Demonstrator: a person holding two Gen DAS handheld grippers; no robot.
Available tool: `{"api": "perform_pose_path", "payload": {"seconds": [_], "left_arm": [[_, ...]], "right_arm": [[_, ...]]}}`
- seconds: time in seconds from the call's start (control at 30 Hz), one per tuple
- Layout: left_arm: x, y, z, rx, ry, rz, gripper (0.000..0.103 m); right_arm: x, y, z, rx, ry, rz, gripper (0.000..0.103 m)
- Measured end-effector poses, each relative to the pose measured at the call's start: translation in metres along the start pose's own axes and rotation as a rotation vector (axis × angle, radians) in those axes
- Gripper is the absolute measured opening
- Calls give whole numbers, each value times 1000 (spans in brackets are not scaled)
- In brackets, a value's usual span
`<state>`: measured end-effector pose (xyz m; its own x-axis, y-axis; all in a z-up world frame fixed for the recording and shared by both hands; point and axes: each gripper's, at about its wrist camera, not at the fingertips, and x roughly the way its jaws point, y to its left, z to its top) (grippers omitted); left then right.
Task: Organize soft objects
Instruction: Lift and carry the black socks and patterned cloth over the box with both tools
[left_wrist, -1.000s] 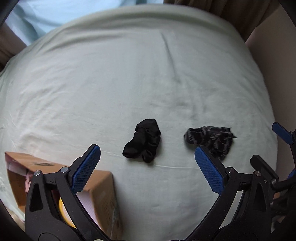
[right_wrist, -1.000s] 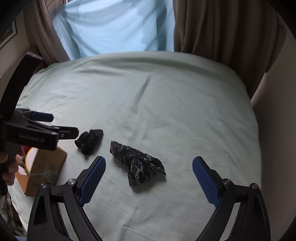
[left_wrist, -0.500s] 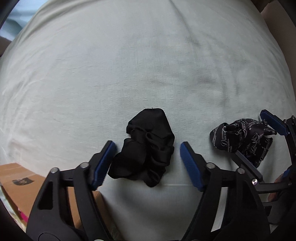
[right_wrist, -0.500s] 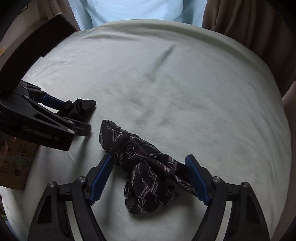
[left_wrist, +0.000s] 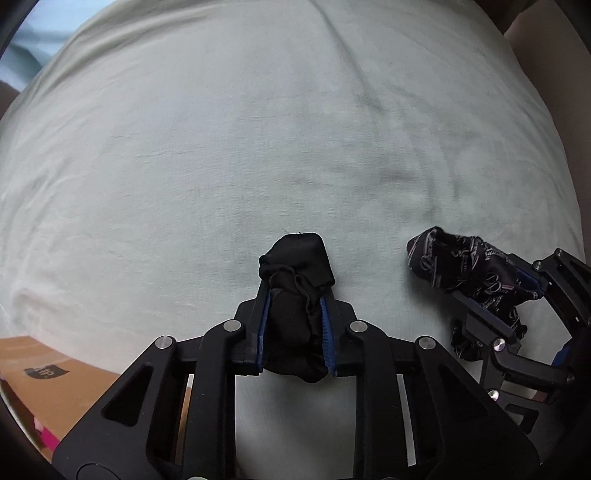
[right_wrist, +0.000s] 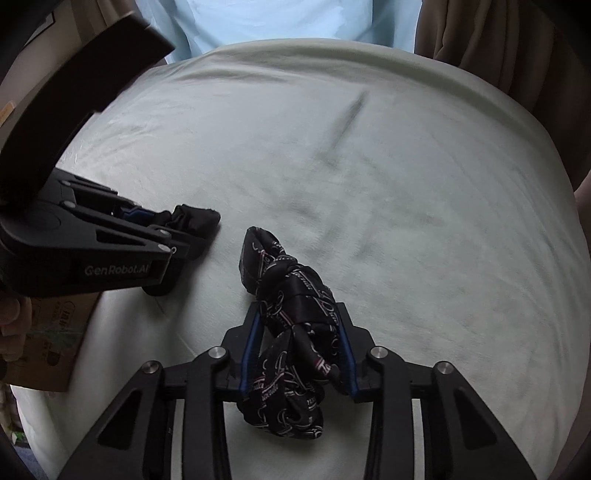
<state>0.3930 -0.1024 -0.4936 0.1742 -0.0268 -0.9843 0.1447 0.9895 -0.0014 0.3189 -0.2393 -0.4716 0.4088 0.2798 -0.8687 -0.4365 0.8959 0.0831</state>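
Observation:
On the pale green bedsheet (left_wrist: 258, 147) lies a plain black crumpled cloth (left_wrist: 295, 266). My left gripper (left_wrist: 293, 295) is shut on it, blue pads pressed into its sides. To its right lies a black cloth with a white and pink pattern (left_wrist: 443, 258), which my right gripper (left_wrist: 498, 295) clamps. In the right wrist view the patterned cloth (right_wrist: 295, 291) bulges between the closed pads of the right gripper (right_wrist: 299, 325), and the left gripper (right_wrist: 159, 218) holds the black cloth (right_wrist: 195, 218) at the left.
A brown cardboard box (left_wrist: 55, 387) sits off the bed's near left edge, seen again as the box (right_wrist: 48, 343) beside a hand (right_wrist: 13, 325). Brown curtains (right_wrist: 498, 40) hang past the bed's far right corner. The bedsheet (right_wrist: 369, 166) stretches away wrinkled.
Both grippers came down onto the bed and their jaws went from wide open to shut, the left on the black cloth, the right on the patterned cloth.

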Motion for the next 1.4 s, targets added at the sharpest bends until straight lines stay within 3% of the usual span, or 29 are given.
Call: {"api": "perform_pose_path", "payload": {"seconds": [0.37,0.9,1.17,1.4], "left_arm": [[-73,-4,-4,-32,-97,-29,19],[-280,-21,-83,-30,-361,-89,19],[-361,5,-142,-44,-438,-108,19],[-391,76,-184,-76,-468,-110,19]], "right_arm": [[-66,5,8,74,-74,-43,33],[-257,41,13,231,-246,-100,33],[-322,96,21,287,-292,-112,33],[-336,159,31,347,-302,-98,33]]}}
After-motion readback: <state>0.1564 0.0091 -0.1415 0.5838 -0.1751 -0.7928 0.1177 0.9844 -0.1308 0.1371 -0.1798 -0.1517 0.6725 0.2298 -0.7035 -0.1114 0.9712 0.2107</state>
